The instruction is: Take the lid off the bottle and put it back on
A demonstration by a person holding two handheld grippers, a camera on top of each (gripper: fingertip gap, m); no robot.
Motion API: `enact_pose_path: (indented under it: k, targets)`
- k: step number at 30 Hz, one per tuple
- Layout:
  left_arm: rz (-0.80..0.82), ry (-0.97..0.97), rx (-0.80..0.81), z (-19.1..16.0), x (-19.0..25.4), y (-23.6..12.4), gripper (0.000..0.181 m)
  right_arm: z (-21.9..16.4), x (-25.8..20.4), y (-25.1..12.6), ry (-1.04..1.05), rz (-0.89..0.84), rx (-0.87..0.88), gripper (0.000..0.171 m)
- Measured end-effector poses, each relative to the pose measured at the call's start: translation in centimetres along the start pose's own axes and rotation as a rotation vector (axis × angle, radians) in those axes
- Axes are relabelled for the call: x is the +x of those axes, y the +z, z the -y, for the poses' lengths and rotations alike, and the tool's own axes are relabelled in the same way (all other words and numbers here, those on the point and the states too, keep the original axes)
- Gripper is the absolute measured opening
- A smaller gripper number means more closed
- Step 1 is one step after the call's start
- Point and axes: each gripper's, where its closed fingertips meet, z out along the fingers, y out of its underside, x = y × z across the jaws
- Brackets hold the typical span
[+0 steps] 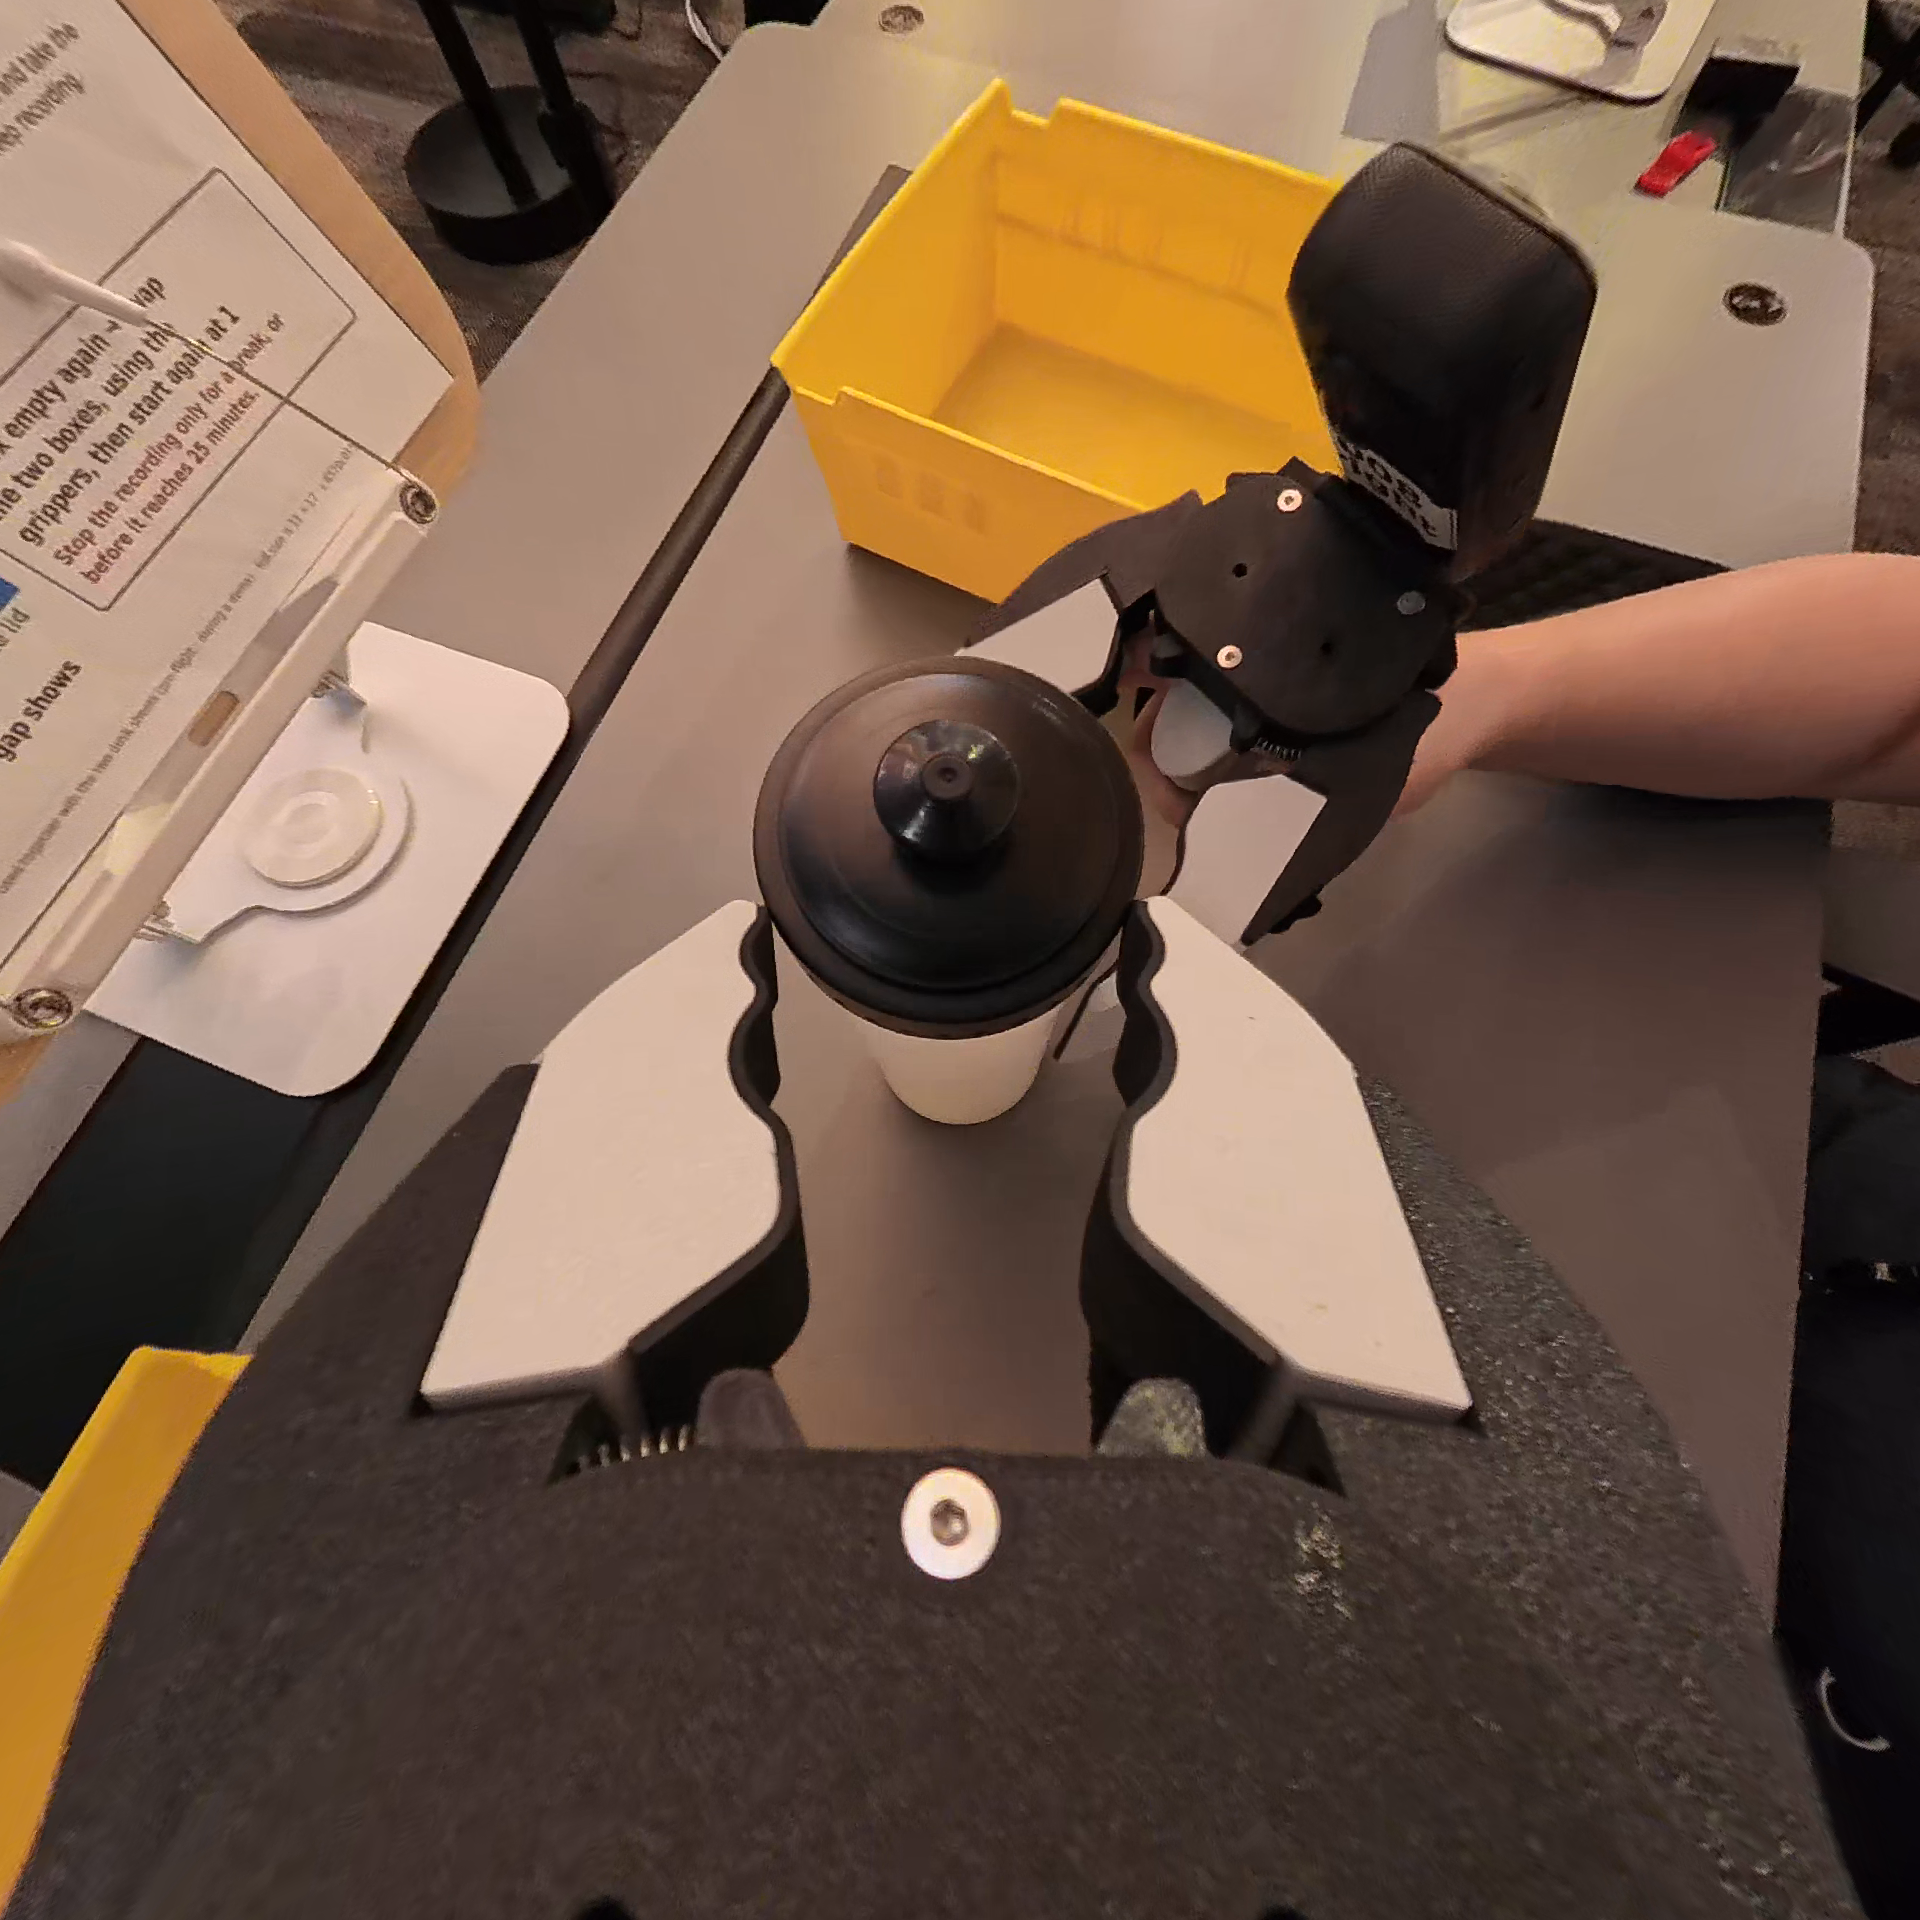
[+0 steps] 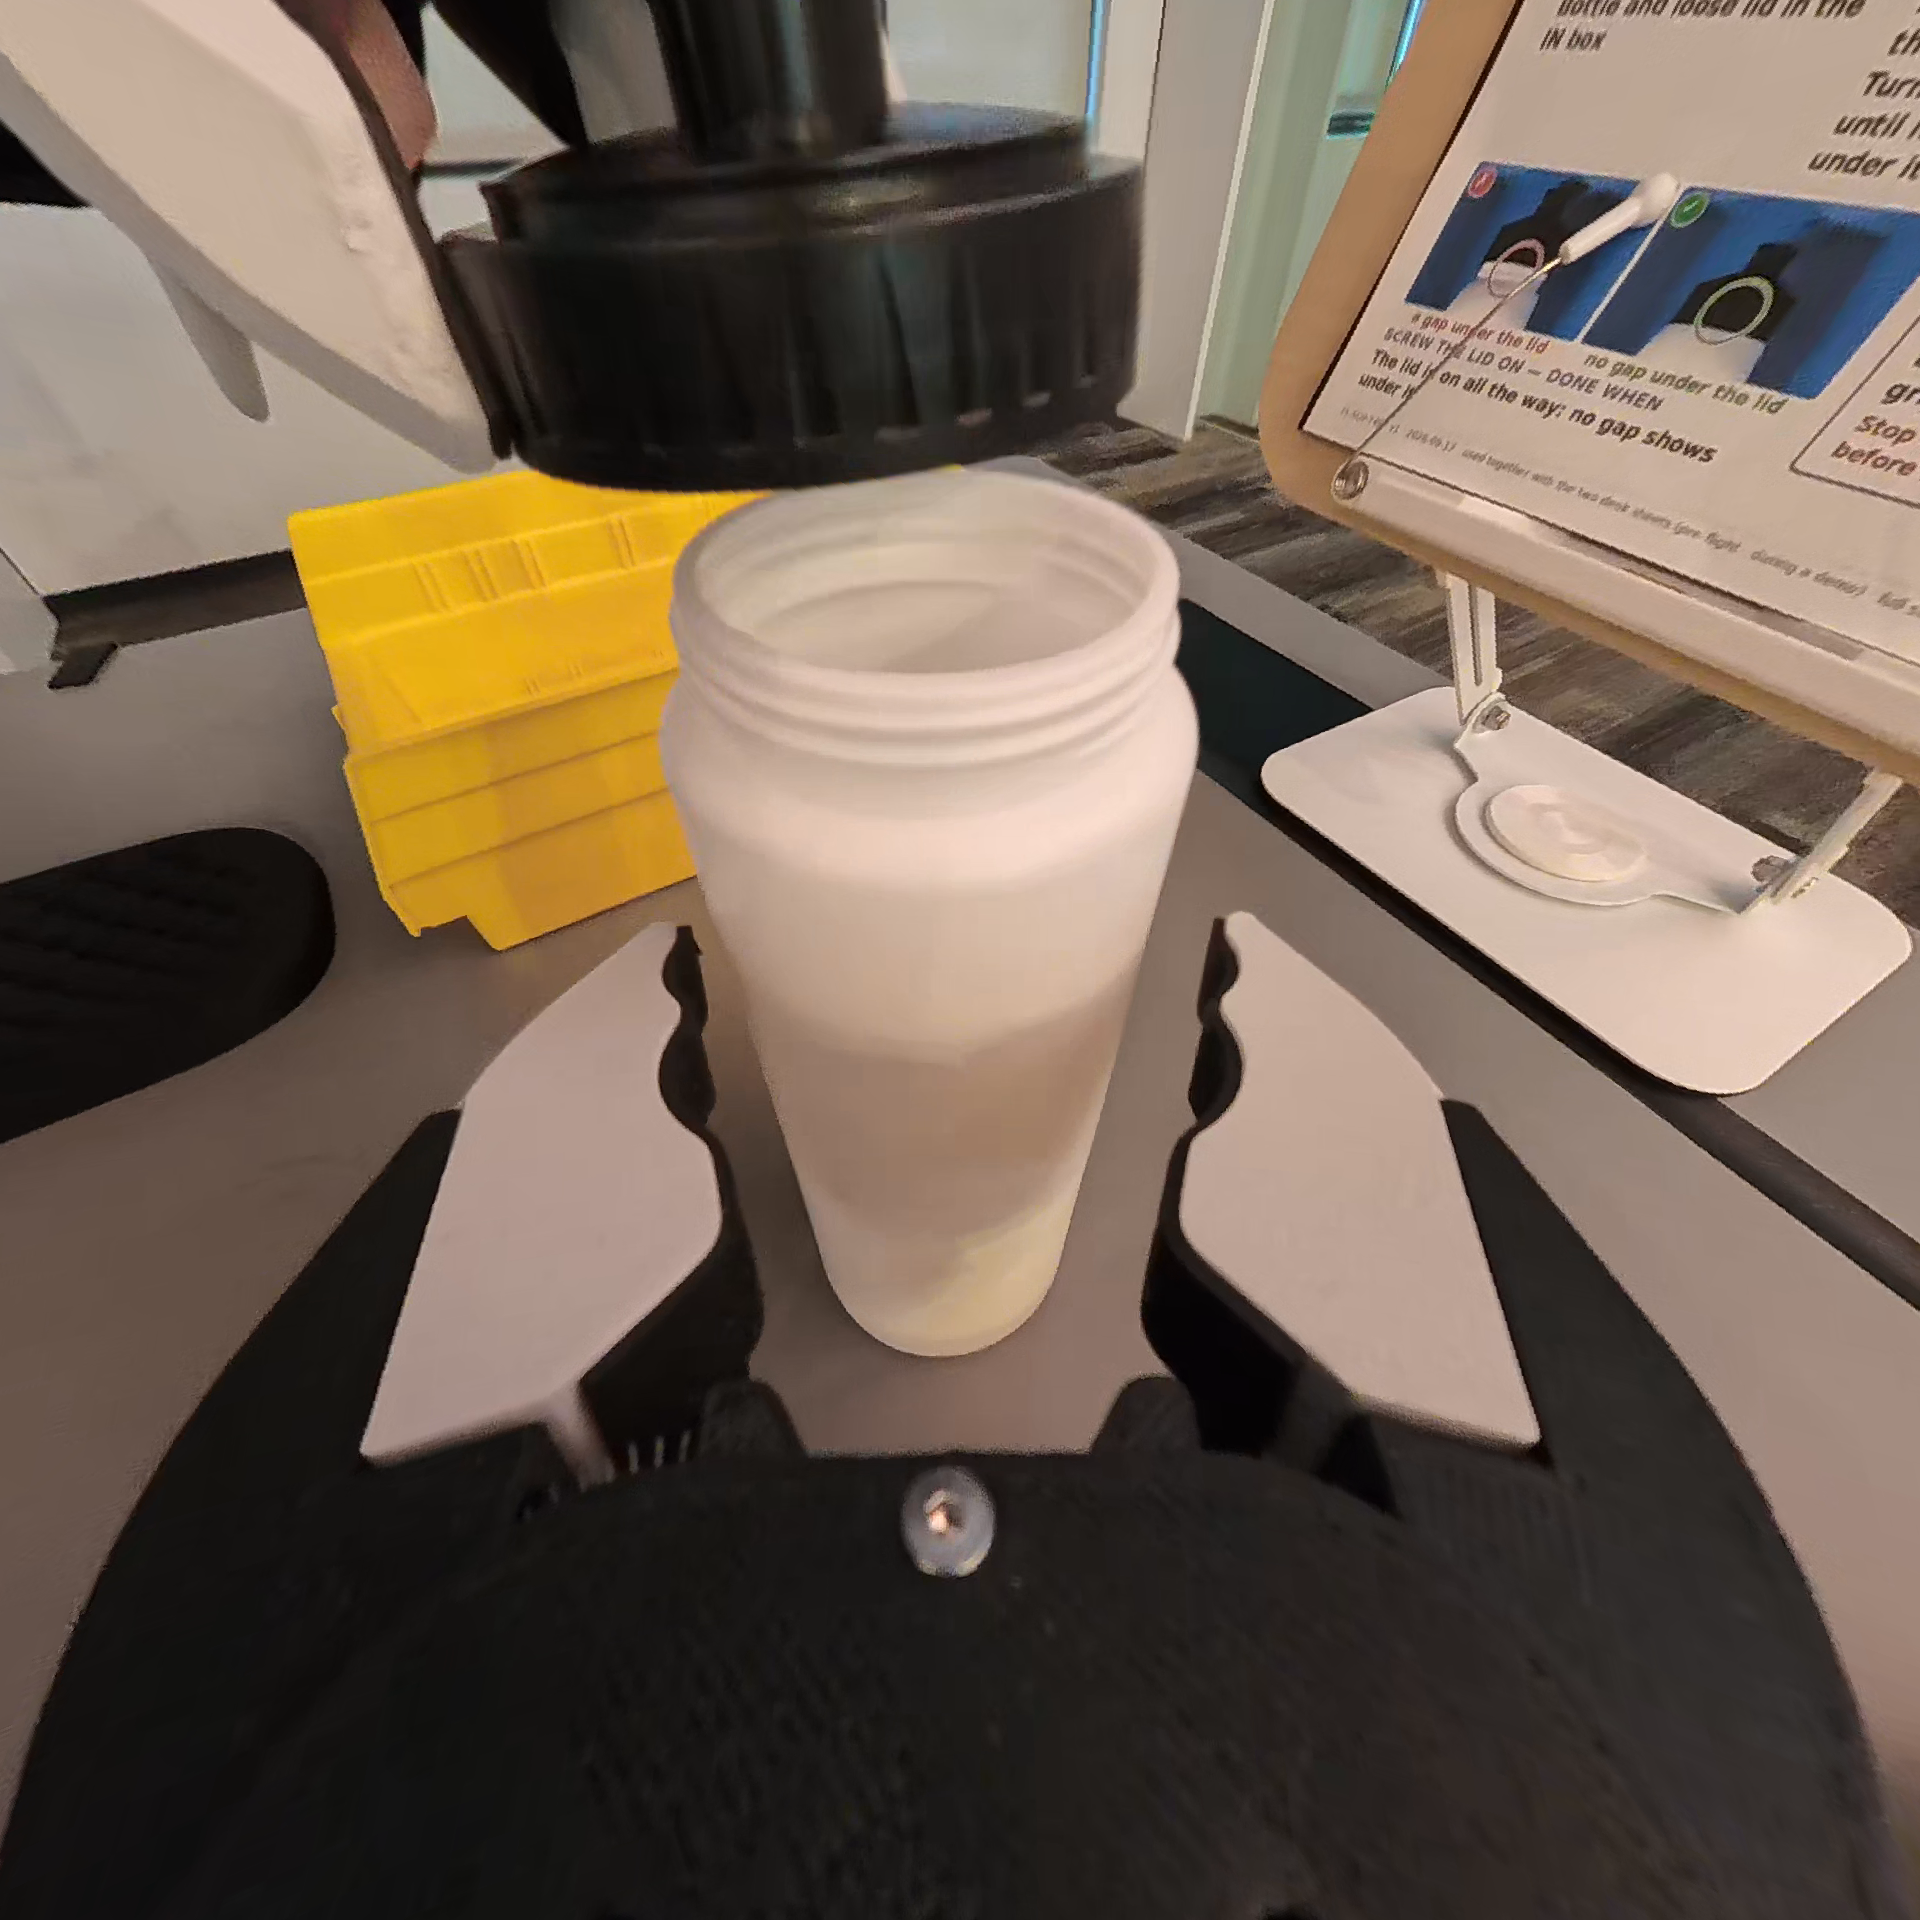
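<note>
Gripping the black lid (image 1: 940, 831) above the open white bottle (image 2: 925, 935), left gripper (image 1: 948, 971) jaws clamp it; right gripper (image 2: 951, 997) jaws squeeze the bottle.

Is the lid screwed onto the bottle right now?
No: the black lid hangs above the white bottle's open threaded mouth.

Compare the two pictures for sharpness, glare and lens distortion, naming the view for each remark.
Left wrist view: mostly sharp, the lid crisp with soft sheen; wide-angle bending curves the table edges. Right wrist view: softer, the bottle rim and lid above it slightly blurred; the stand leans from distortion; no harsh glare.
</note>
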Motion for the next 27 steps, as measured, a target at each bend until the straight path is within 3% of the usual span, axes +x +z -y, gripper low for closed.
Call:
enact_pose_path:
  k: [5,9,21,27]
  targets:
    - [-0.007,-0.001,-0.022,-0.2,0.0,1.1,0.064,-0.5,0.0,0.2,-0.02,-0.006,-0.019,0.078]
    - [0.007,0.007,-0.043,-0.6,-0.3,1.6,0.064,-0.5,-0.1,0.2,-0.02,-0.001,-0.024,0.078]
    - [-0.022,0.003,-0.09,-0.9,-0.3,1.8,0.064,-0.6,-0.2,0.3,-0.017,-0.002,-0.045,0.078]
    - [-0.011,0.011,-0.059,-0.9,-0.3,2.1,0.065,1.1,-0.5,-0.7,-0.038,0.033,-0.039,0.092]
